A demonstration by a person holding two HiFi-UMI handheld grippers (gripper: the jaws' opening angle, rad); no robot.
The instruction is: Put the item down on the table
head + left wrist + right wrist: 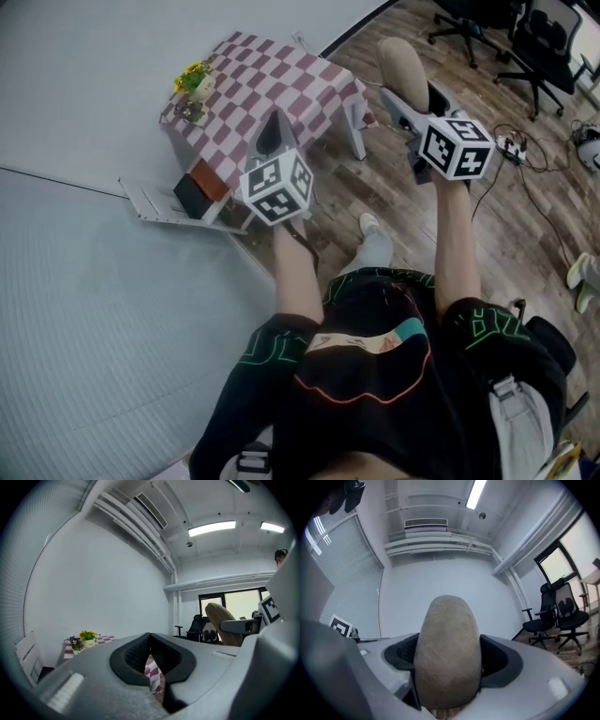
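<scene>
Wood-plank floor (525,216), brown, filling the right side of the head view. Small bench under a red-and-white checked cloth (281,75), standing at the floor's left edge against a pale wall. Black wheeled office chairs (534,47), grouped at the far right, well apart from the bench. White slatted rack (150,202), lying just beside the bench's near left corner. Left claw (150,641), grey with black pads: pads pressed together with nothing between them, held in the air over the near edge of the bench, with a strip of checked cloth showing beneath the pads. Right claw (449,660), same build: clamped on the tan, rough-skinned, egg-shaped item (403,67), which stands upright between the pads and rises well past them. The item is held in the air over the floor, to the right of the bench and not touching it. Brown-and-black box (199,187), resting on the rack by the bench. Small white pot of yellow and purple flowers (195,86), on the bench's far left corner.
</scene>
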